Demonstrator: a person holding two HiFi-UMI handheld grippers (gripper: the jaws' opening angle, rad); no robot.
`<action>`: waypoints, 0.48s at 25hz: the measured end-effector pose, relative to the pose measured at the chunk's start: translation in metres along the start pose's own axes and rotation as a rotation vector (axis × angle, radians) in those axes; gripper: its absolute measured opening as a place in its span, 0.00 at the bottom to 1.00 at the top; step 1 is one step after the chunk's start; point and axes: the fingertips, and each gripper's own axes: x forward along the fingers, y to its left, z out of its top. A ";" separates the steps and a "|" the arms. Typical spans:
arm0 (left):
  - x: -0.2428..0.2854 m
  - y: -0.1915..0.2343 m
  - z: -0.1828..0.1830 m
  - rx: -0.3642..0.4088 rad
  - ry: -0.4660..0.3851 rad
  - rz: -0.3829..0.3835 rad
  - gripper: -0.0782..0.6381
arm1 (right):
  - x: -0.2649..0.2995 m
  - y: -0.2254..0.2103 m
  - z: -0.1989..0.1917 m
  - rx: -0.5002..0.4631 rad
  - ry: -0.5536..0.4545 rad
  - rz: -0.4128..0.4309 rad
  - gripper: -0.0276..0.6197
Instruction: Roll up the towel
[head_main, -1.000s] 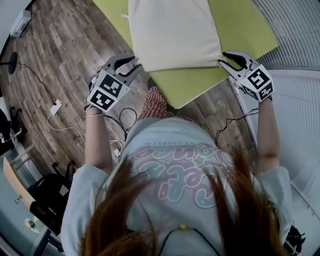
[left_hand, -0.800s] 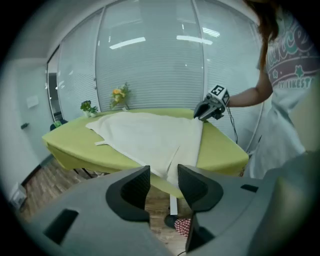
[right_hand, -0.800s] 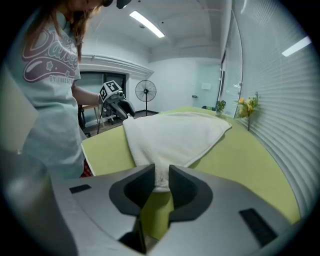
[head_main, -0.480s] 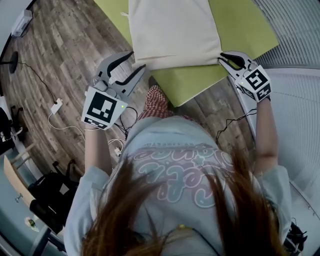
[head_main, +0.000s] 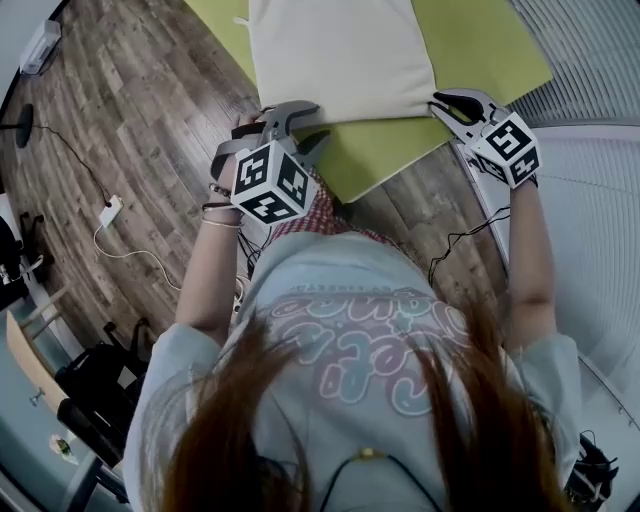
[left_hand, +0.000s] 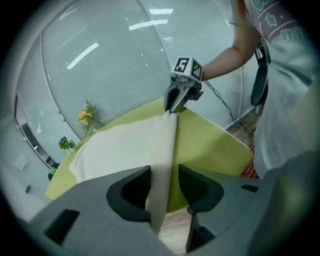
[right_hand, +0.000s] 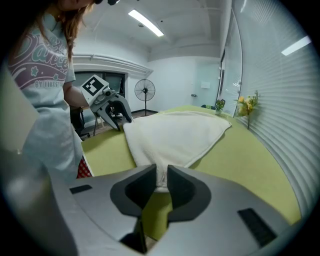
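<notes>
A cream towel (head_main: 340, 55) lies flat on the green table (head_main: 490, 50). My right gripper (head_main: 440, 105) is shut on the towel's near right corner; in the right gripper view (right_hand: 162, 177) the cloth (right_hand: 175, 132) is pinched between the pads after the jaws closed. My left gripper (head_main: 315, 122) is at the towel's near left corner, its jaws newly opened. In the left gripper view (left_hand: 164, 175) the towel's edge (left_hand: 125, 145) runs between the open jaws, unpinched. Each gripper sees the other across the towel: the right gripper (left_hand: 172, 105), the left gripper (right_hand: 117, 117).
The table's near edge (head_main: 370, 185) is right in front of the person. Wooden floor with cables and a power strip (head_main: 110, 212) lies to the left. A standing fan (right_hand: 144, 91) and potted plants (right_hand: 248, 105) stand beyond the table, by the blinds.
My left gripper swung right from beside the table to the towel's near left corner, rolled, and its jaws widened. The right gripper stayed put and closed on its corner.
</notes>
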 end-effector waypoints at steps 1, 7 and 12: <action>0.002 0.001 -0.003 -0.005 0.009 -0.004 0.34 | -0.001 -0.001 0.001 0.015 -0.009 -0.003 0.16; 0.006 0.003 -0.006 -0.055 0.006 -0.052 0.34 | -0.043 0.009 0.069 -0.099 -0.273 -0.134 0.25; 0.010 0.009 -0.008 -0.042 0.028 -0.061 0.28 | -0.001 0.065 0.067 -0.348 -0.168 -0.044 0.28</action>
